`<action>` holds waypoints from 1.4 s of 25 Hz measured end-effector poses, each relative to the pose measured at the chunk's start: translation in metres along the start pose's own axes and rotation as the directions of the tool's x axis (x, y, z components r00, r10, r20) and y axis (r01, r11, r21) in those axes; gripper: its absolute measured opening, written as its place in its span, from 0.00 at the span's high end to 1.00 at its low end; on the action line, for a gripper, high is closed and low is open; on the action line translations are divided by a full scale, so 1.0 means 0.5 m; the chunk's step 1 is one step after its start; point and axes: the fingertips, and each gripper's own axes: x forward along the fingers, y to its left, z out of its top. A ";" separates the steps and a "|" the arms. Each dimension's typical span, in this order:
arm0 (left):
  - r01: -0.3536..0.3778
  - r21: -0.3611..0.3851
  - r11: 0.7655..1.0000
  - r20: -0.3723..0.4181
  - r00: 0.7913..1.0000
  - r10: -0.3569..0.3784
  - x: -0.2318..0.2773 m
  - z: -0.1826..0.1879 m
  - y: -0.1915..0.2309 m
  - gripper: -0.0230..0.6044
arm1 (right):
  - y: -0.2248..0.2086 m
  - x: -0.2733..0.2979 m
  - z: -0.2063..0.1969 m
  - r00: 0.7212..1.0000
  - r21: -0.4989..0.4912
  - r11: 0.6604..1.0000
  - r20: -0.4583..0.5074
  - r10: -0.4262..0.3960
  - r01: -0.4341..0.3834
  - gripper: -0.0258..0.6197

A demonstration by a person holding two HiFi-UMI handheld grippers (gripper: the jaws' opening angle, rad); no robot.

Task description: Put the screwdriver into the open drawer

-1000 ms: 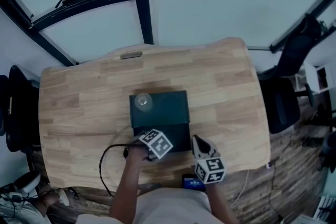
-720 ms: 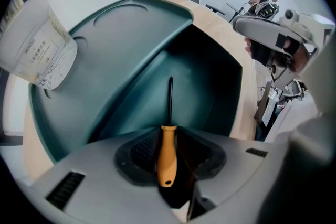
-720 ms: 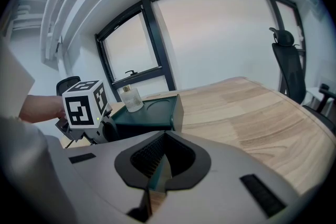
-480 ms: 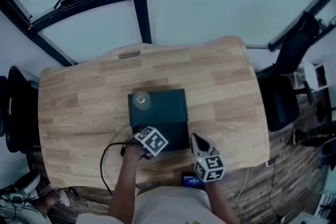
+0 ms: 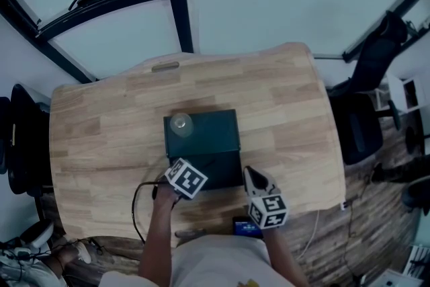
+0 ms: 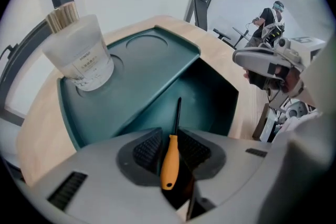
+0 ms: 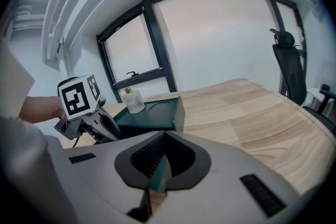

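Between the left gripper's (image 6: 173,140) clamped jaws we hold the screwdriver (image 6: 169,165) by its orange handle, shaft pointing ahead toward the open drawer (image 6: 210,105). Right of it, our right gripper (image 7: 161,159): jaws together, empty.

At 6 o'clock the right gripper (image 7: 164,152) shows its jaws drawn to a slit with nothing gripped, above a wooden table (image 7: 252,113) bearing a green cabinet (image 7: 149,113) topped by a small bottle (image 7: 134,99), with the left gripper (image 7: 105,128) at 9 o'clock and an office chair (image 7: 291,71) at 3 o'clock.
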 end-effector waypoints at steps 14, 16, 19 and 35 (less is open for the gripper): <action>-0.078 -0.052 0.996 0.137 0.987 0.085 -0.045 0.004 0.019 0.96 | 0.020 -0.009 0.016 1.000 -0.039 0.999 0.012 0.014 -0.013 0.96; -0.086 -0.070 0.994 0.162 0.982 0.097 -0.053 0.001 0.019 0.96 | 0.025 -0.014 0.022 1.000 -0.052 0.999 0.019 0.016 -0.015 0.96; -0.065 -0.124 0.990 0.249 0.964 0.095 -0.071 0.006 0.015 0.96 | 0.035 -0.026 0.040 0.999 -0.078 0.997 0.034 0.027 -0.024 0.96; -0.201 -0.218 0.955 0.523 0.802 0.288 -0.172 -0.002 -0.006 0.96 | 0.081 -0.082 0.075 0.990 -0.168 0.985 0.125 0.063 -0.041 0.96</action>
